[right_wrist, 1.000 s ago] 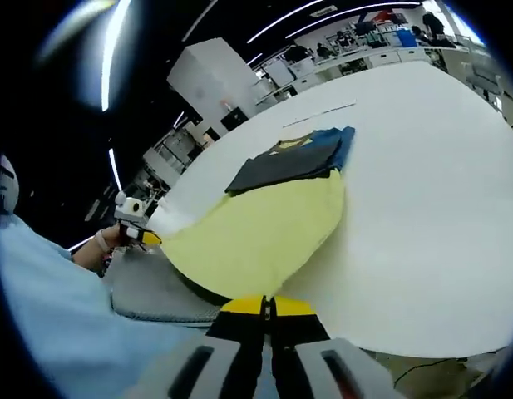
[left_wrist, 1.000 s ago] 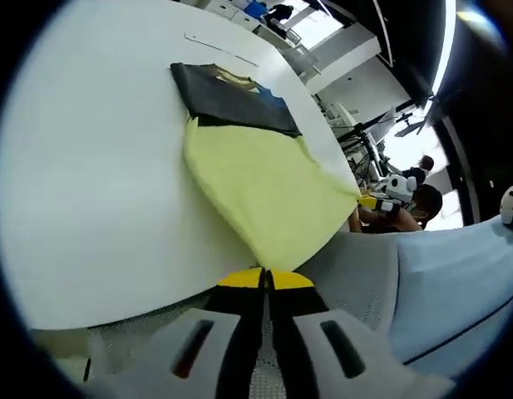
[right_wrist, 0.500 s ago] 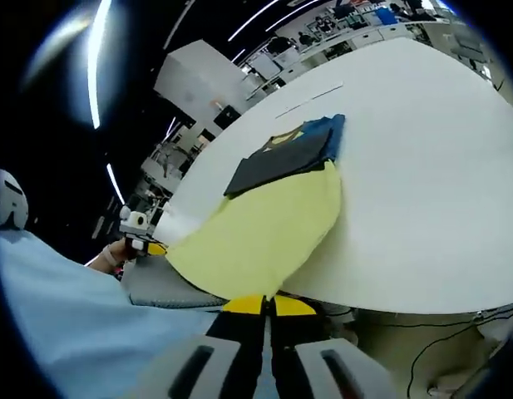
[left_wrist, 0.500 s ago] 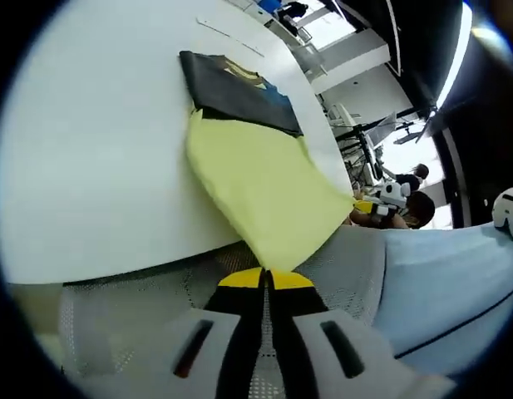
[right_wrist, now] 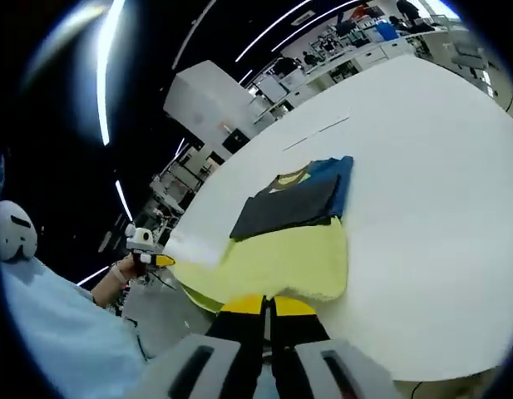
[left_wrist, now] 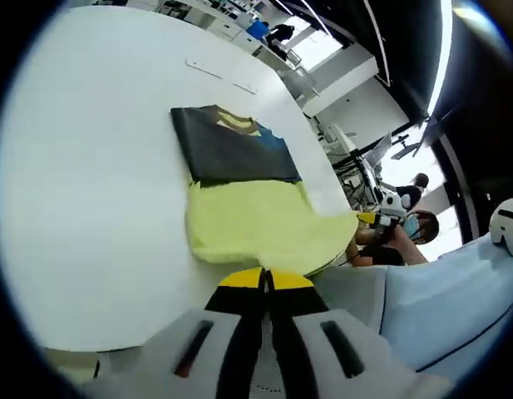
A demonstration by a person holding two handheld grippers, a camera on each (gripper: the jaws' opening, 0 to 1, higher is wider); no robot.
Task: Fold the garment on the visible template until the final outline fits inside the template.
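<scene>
Left gripper (left_wrist: pixel 265 278): yellow-tipped jaws pressed together on the near hem of the garment (left_wrist: pixel 248 224), at one corner. Right gripper (right_wrist: pixel 268 304): jaws likewise closed tight on the same hem, at the other corner; seen also as a small yellow-tipped tool at the far right of the left gripper view (left_wrist: pixel 374 218), with the left one at the left of the right gripper view (right_wrist: pixel 148 256).

Change over the last second — hem no longer stretched out past the table (left_wrist: pixel 90 166) edge toward the person. Half a second ago, yellow panel drawn long and taut, reaching the jaws over the grey seat below; now shorter and slacker, its near edge lifted and carried forward over the tabletop. Judged as the start of the bottom-to-top fold: hem on its way toward the collar end, fold not yet laid down.

Garment: a colour-blocked shirt, lying toward the near side of the white table. Far part dark grey, flat, with a blue panel along one side and a yellow collar at the far end. Near part pale yellow, gently bowed and rippled between the two grips. Sides seemingly already tucked in, giving a narrow strip. Thin dark line (left_wrist: pixel 221 75) on the table beyond the collar — possibly a template mark; template outline otherwise not discernible.
</scene>
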